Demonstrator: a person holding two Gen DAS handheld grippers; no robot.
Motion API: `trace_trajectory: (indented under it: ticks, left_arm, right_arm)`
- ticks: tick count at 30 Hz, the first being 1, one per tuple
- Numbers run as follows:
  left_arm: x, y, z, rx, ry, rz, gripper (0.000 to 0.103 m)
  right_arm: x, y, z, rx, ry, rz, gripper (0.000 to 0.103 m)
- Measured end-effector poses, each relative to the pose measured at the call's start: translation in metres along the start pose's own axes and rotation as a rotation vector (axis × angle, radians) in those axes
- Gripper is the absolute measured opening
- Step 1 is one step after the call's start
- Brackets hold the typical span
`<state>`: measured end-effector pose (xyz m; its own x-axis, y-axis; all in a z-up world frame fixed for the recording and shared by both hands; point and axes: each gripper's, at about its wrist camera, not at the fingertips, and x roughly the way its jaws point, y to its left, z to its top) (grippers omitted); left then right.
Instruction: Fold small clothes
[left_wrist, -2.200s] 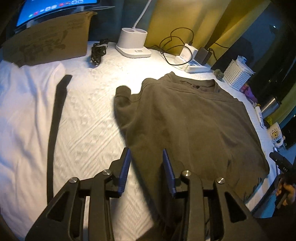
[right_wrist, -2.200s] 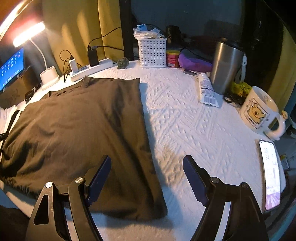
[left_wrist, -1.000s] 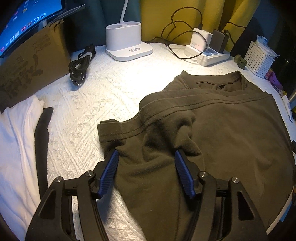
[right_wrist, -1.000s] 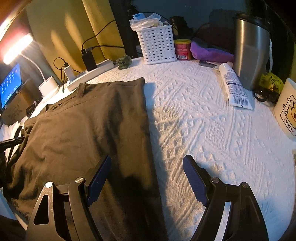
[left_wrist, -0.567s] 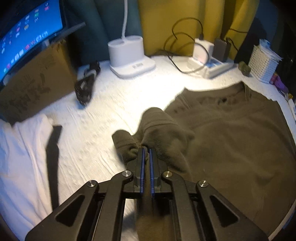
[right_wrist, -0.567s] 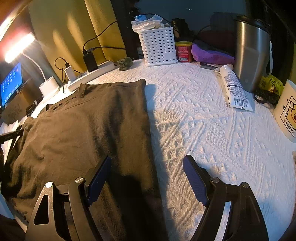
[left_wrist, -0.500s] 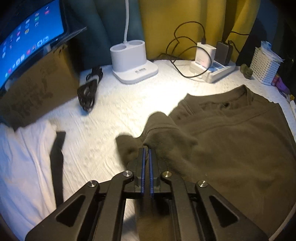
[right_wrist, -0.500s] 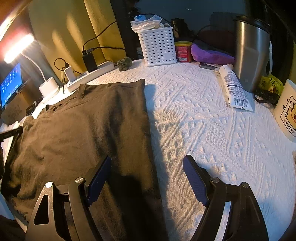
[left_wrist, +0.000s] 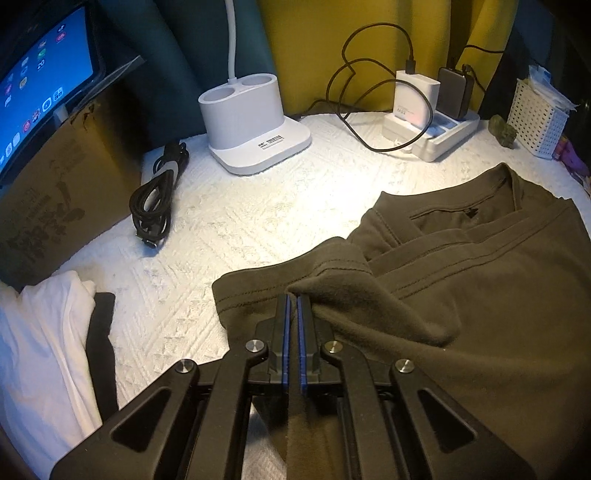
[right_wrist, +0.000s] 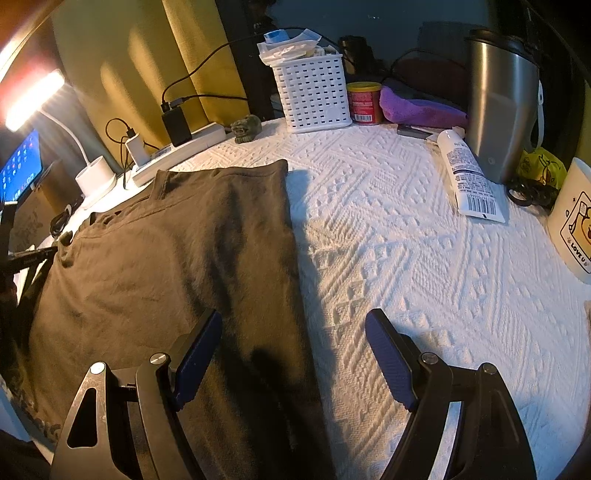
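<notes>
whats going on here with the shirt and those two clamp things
A person is folding an olive-green shirt on a white textured cover using two handheld grippers. The left gripper is shut on a bunched fold of the shirt's sleeve side, lifting it. The right gripper is open above the shirt's other edge, holding nothing.

Home setting, a lived-in desk (right_wrist: 424, 258) under a white textured cover. Yellow curtain (left_wrist: 332, 44) behind its far edge. Along that edge: white lamp base (left_wrist: 255, 125), power strip (left_wrist: 436, 129) with chargers plugged in, white perforated basket (right_wrist: 314, 96). Tablet screen (left_wrist: 40, 74) propped over a cardboard box (left_wrist: 55, 192) at the far left corner. Right edge: steel tumbler (right_wrist: 498, 107), lotion tube (right_wrist: 469, 177), cartoon mug (right_wrist: 572, 229).
</notes>
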<state>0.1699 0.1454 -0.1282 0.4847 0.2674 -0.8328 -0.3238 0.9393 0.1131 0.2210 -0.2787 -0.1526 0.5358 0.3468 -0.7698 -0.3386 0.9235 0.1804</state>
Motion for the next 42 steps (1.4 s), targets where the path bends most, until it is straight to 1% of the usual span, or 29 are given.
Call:
trace_trajectory:
  ticks: [3, 6, 8, 12, 14, 16, 18, 20, 21, 22, 23, 24, 25, 26, 29, 30, 32, 36, 38, 39, 42]
  left_arm:
    - [-0.004, 0.003, -0.001, -0.018, -0.003, -0.008, 0.002]
    - [-0.008, 0.005, -0.002, -0.034, -0.014, -0.020, 0.002]
    - [-0.010, 0.007, -0.003, -0.044, -0.018, -0.035, 0.002]
    - [-0.014, 0.009, -0.006, -0.060, -0.039, -0.063, 0.002]
    - [-0.015, 0.012, -0.008, -0.070, -0.048, -0.077, 0.002]
    - [-0.015, 0.014, -0.008, -0.083, -0.052, -0.092, 0.002]
    - [-0.015, 0.017, -0.008, -0.091, -0.059, -0.110, 0.002]
    - [-0.013, 0.018, -0.007, -0.093, -0.060, -0.123, 0.002]
    - [-0.012, 0.018, -0.007, -0.094, -0.061, -0.131, 0.002]
    - [-0.012, 0.018, -0.006, -0.093, -0.063, -0.137, 0.002]
    - [-0.012, 0.018, -0.005, -0.093, -0.065, -0.143, 0.002]
    - [-0.013, 0.019, -0.004, -0.098, -0.069, -0.152, 0.002]
    - [-0.014, 0.020, -0.003, -0.105, -0.075, -0.162, 0.002]
    - [-0.017, 0.022, 0.000, -0.113, -0.086, -0.173, 0.002]
    - [-0.024, 0.027, 0.006, -0.119, -0.114, -0.169, 0.002]
    - [-0.026, 0.029, 0.008, -0.119, -0.125, -0.159, 0.002]
    - [-0.026, 0.035, 0.013, -0.119, -0.140, -0.135, 0.002]
    - [-0.011, 0.048, 0.016, -0.141, -0.116, -0.121, 0.002]
    - [-0.002, 0.051, 0.014, -0.147, -0.085, -0.129, 0.002]
    - [0.002, 0.052, 0.013, -0.148, -0.067, -0.146, 0.002]
    - [0.006, 0.054, 0.007, -0.163, -0.026, -0.163, 0.003]
  right_arm:
    - [-0.005, -0.004, 0.010, -0.001, -0.014, -0.004, 0.081]
    - [-0.010, -0.010, 0.027, -0.026, -0.048, -0.011, 0.081]
    - [-0.006, -0.014, 0.038, -0.037, -0.052, -0.012, 0.081]
    - [0.015, -0.021, 0.063, -0.037, -0.021, 0.016, 0.081]
    - [0.029, -0.019, 0.077, -0.044, -0.011, 0.051, 0.081]
    - [0.043, -0.012, 0.089, -0.054, 0.003, 0.073, 0.081]
    - [0.055, -0.002, 0.097, -0.092, 0.001, 0.086, 0.081]
    - [0.077, 0.006, 0.106, -0.117, 0.026, 0.073, 0.079]
    - [0.090, 0.010, 0.109, -0.129, 0.047, 0.071, 0.071]
    - [0.096, 0.017, 0.112, -0.154, 0.033, 0.038, 0.063]
    - [0.099, 0.023, 0.113, -0.184, 0.036, 0.033, 0.029]
    - [0.101, 0.028, 0.114, -0.211, 0.040, 0.016, 0.007]
    - [0.101, 0.033, 0.117, -0.227, 0.048, 0.001, 0.003]
    - [0.100, 0.034, 0.120, -0.223, 0.047, 0.009, 0.003]
    - [0.087, 0.034, 0.132, -0.242, -0.019, -0.049, 0.003]
    - [0.082, 0.032, 0.139, -0.231, -0.029, -0.038, 0.003]
    - [0.079, 0.028, 0.147, -0.218, -0.054, -0.046, 0.003]
    - [0.078, 0.022, 0.161, -0.192, -0.079, -0.065, 0.003]
    - [0.088, 0.023, 0.162, -0.190, -0.071, -0.072, 0.003]
    - [0.096, 0.023, 0.161, -0.192, -0.054, -0.077, 0.003]
    - [0.119, 0.025, 0.152, -0.207, 0.007, -0.112, 0.003]
